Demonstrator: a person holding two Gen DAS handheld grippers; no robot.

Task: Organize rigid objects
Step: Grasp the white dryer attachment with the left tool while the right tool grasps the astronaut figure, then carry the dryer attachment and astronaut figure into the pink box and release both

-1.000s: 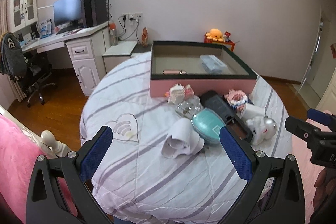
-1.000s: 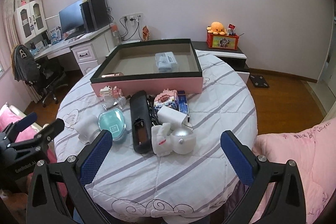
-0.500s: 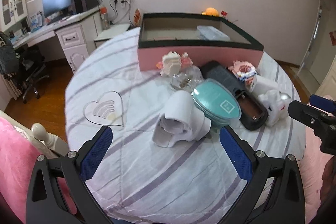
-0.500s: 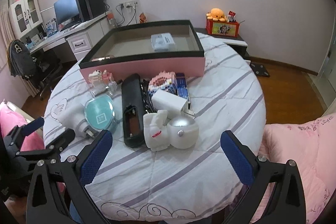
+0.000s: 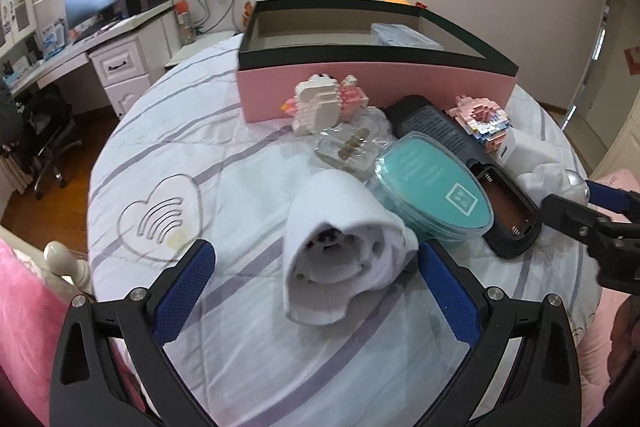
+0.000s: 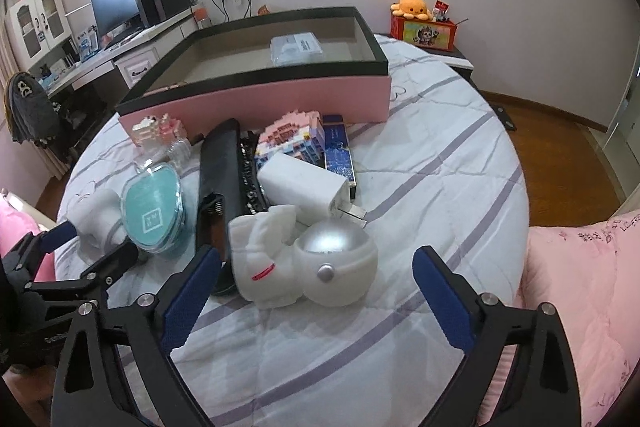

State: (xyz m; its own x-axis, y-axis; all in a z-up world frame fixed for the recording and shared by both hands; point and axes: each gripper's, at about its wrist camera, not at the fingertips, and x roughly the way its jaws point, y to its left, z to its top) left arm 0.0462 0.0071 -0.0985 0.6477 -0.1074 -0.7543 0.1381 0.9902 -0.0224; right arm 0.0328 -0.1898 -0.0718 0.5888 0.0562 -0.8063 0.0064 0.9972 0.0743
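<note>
Left gripper, jaws wide and just starting to close on nothing, lines up on the white rolled figure dead ahead at twelve o'clock, its long axis along the approach, beside the teal case.

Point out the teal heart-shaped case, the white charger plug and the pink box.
teal heart-shaped case (image 5: 434,183): left wrist view, middle of its teal lid.
white charger plug (image 6: 302,189): right wrist view, centre of its white body.
pink box (image 6: 280,103): right wrist view, its pink front wall.
</note>
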